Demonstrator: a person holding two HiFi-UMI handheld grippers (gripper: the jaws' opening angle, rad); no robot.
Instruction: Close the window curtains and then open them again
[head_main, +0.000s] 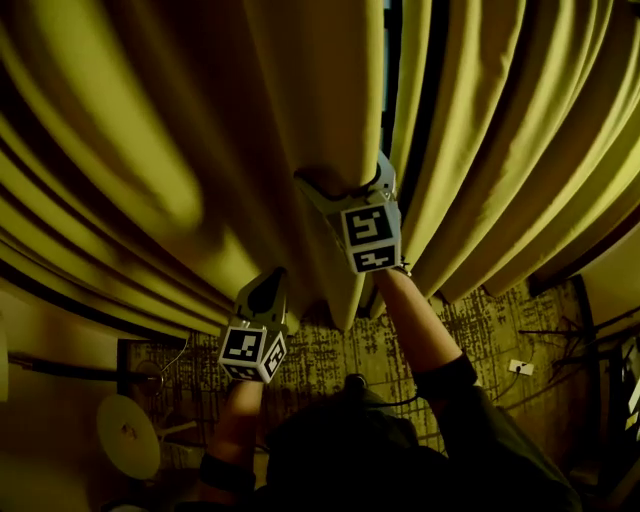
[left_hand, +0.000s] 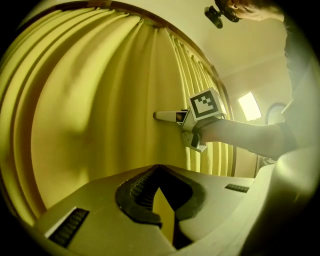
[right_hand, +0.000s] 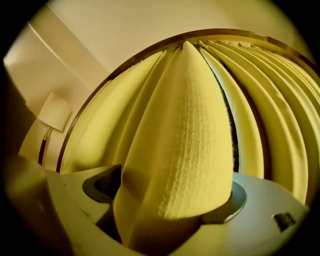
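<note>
Fingers of right gripper spread wide. Thick fold of yellow curtains stands right between them and fills gap. Fingers of left gripper closed together, tips aimed at curtains just ahead; whether tips touch cloth, cannot tell. Head view: right gripper up against cloth, beside narrow dark slit between two panels. Left gripper sits lower, near hem, just left of right gripper.
</note>
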